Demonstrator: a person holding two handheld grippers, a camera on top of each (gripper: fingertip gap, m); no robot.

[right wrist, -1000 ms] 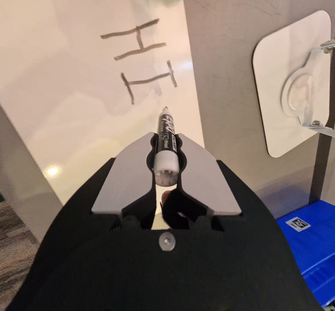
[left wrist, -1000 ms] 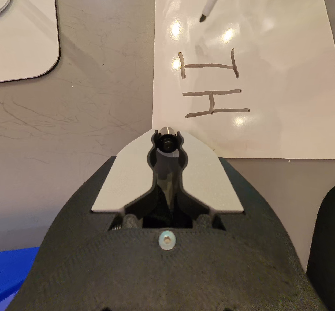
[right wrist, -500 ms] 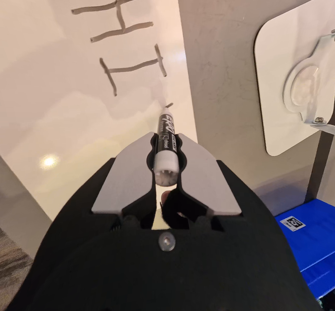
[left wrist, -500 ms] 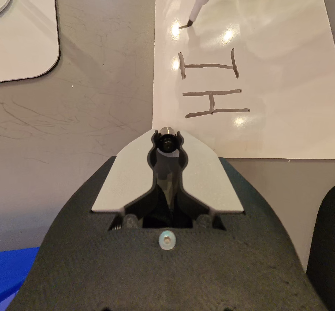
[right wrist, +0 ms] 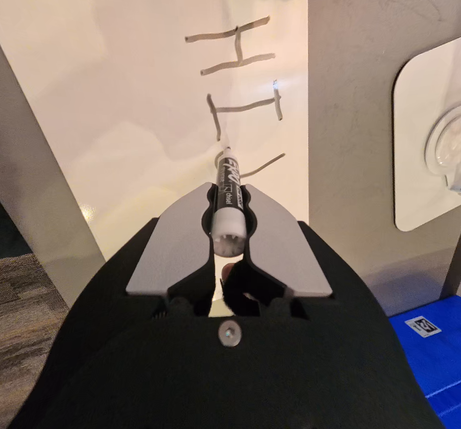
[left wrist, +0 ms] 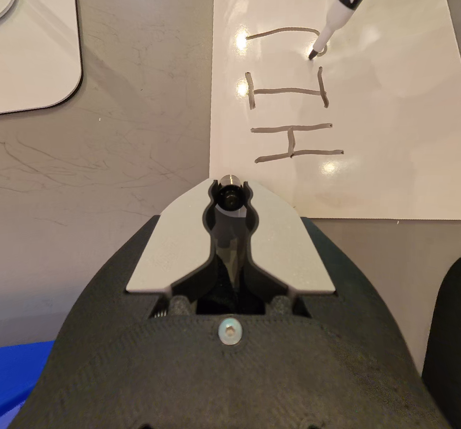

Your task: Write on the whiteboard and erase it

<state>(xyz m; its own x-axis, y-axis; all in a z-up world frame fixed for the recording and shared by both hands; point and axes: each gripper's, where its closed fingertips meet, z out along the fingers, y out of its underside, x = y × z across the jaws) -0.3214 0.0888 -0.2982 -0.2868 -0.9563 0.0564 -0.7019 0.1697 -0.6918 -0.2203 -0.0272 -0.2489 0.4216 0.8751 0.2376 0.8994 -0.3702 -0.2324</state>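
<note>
One marker point(right wrist: 228, 192), black barrel with white end: clamped in the right gripper point(right wrist: 228, 189), both fingers point(right wrist: 184, 219) against the barrel, long axis along the fingers, tip forward and touching the whiteboard point(right wrist: 124, 92) near its edge beside the grey counter point(right wrist: 349, 92). One whiteboard, flat on the counter, bearing grey strokes. One black marker cap point(left wrist: 230, 196): pinched in the left gripper point(left wrist: 230, 192) at the whiteboard's near corner, its axis along the fingers. One white plate point(left wrist: 37, 55) at the counter's far left. One blue bin point(right wrist: 429, 354)

Whiteboard point(left wrist: 374, 117) on table point(left wrist: 124, 142), right of pad point(left wrist: 37, 55)
</note>
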